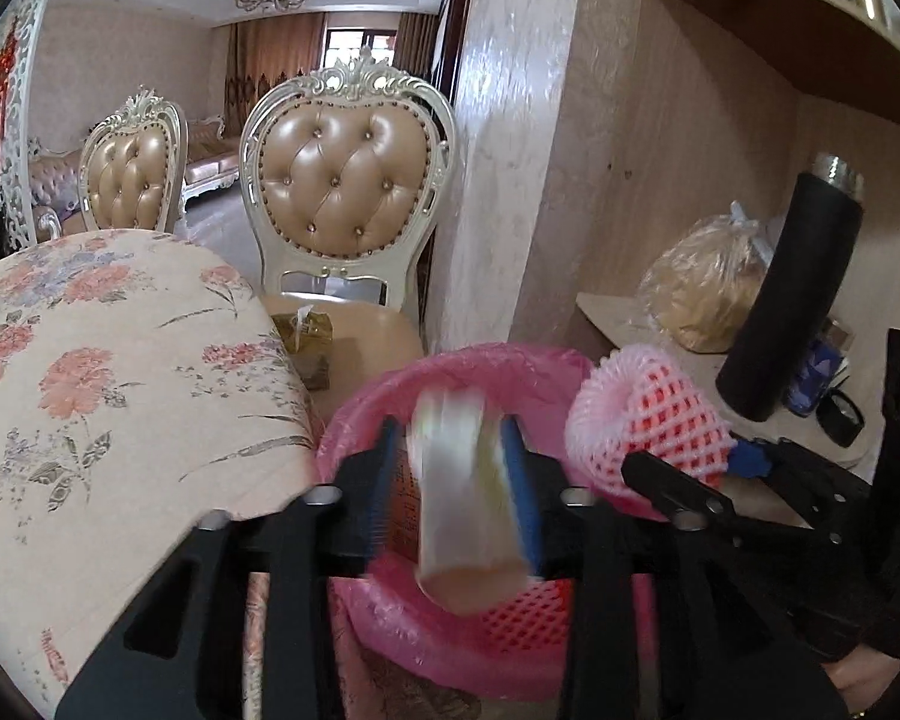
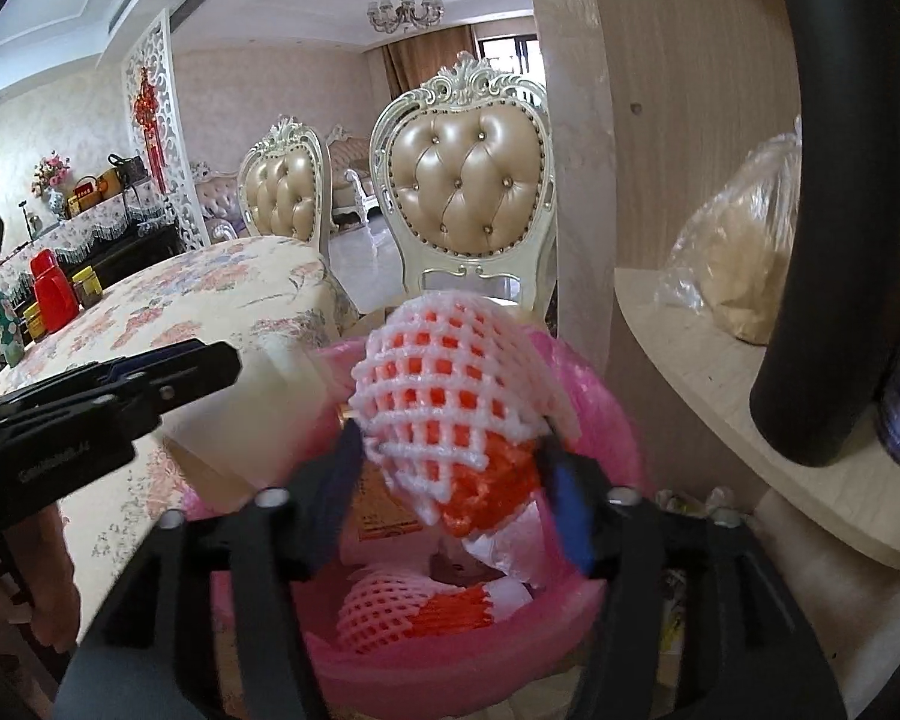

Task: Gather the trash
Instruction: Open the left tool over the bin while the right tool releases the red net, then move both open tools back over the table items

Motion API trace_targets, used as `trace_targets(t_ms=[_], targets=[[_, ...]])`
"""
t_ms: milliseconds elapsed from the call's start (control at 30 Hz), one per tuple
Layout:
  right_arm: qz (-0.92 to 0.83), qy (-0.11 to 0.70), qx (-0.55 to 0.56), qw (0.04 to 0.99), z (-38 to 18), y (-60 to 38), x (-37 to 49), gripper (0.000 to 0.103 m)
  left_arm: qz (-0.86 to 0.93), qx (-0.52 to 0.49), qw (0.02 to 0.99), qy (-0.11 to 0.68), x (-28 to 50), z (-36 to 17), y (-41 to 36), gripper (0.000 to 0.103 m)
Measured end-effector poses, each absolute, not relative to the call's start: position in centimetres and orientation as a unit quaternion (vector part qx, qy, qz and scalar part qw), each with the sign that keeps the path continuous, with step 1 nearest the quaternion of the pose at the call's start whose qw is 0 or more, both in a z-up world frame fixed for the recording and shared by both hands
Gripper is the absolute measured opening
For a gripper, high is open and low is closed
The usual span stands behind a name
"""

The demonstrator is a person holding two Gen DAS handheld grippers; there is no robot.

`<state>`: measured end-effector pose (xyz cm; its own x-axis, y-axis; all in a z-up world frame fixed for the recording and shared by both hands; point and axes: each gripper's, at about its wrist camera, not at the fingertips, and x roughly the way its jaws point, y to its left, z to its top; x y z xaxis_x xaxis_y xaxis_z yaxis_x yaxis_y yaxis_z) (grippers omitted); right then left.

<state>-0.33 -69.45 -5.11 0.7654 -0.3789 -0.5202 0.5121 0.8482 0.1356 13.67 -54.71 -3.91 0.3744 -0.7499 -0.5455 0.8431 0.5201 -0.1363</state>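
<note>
Item one: a pale, translucent plastic cup point(image 1: 468, 492), motion-blurred, open end toward the camera, directly above the pink bag-lined plastic mesh waste bin point(image 1: 390, 396). It sits between the blue pads of the left claw point(image 1: 453, 483); the jaws stand part-way apart, and the blur hides whether the pads touch it, so it reads as just let go.

Item two: a white-and-orange foam fruit net point(image 2: 444, 402), also above the bin, a little nearer the wooden shelf unit point(image 2: 690, 360) than the cup. The right claw point(image 2: 456, 480) has its jaws spread at either flank of the net, apparently clear of it.

Step in hand, as judged: the drop. Both pieces are being released into the bin, where another foam net point(image 2: 384, 606) and scraps of paper already lie.

Next move, as judged: part the jaws fully, confirm both pieces fall inside the rim, then lift clear without snagging the liner.

Surroundings, relative to the bin: floral-cloth worktop point(image 1: 120, 360) just beside; tufted tan chair point(image 1: 348, 180) behind; black cylindrical flask point(image 1: 792, 294) on the shelf.
</note>
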Motion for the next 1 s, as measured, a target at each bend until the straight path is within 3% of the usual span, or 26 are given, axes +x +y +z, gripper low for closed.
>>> trace_targets(t_ms=[33,67,200,267,333,700,1000], targets=[[-0.242,0.244,0.137,0.929,-5.3,-69.6,-0.5,0.065,-0.484,0.080,0.824,0.283,13.7,-4.0,-54.7,0.061],[-0.243,0.243,0.138,0.929,-5.3,-69.7,-0.7,0.065,-0.479,0.072,0.829,0.279,13.7,-4.1,-54.3,0.067],[-0.252,0.237,0.140,0.928,-5.0,-69.7,-1.6,0.065,-0.463,0.072,0.840,0.273,13.8,-4.1,-53.1,0.068],[-0.254,0.232,0.143,0.928,-4.6,-69.5,-2.1,0.065,-0.450,0.071,0.849,0.267,13.8,-3.9,-52.1,0.079],[-0.253,0.226,0.143,0.930,-4.1,-68.9,-2.6,0.066,-0.431,0.067,0.862,0.258,13.7,-3.5,-50.3,0.084],[-0.206,0.219,0.116,0.947,-1.9,-62.4,-2.3,0.072,-0.335,0.097,0.906,0.240,13.3,-2.9,-40.4,0.084],[-0.121,0.242,0.062,0.961,-0.9,-51.6,3.0,0.084,-0.269,0.074,0.930,0.238,13.9,-2.1,-30.1,0.084]])
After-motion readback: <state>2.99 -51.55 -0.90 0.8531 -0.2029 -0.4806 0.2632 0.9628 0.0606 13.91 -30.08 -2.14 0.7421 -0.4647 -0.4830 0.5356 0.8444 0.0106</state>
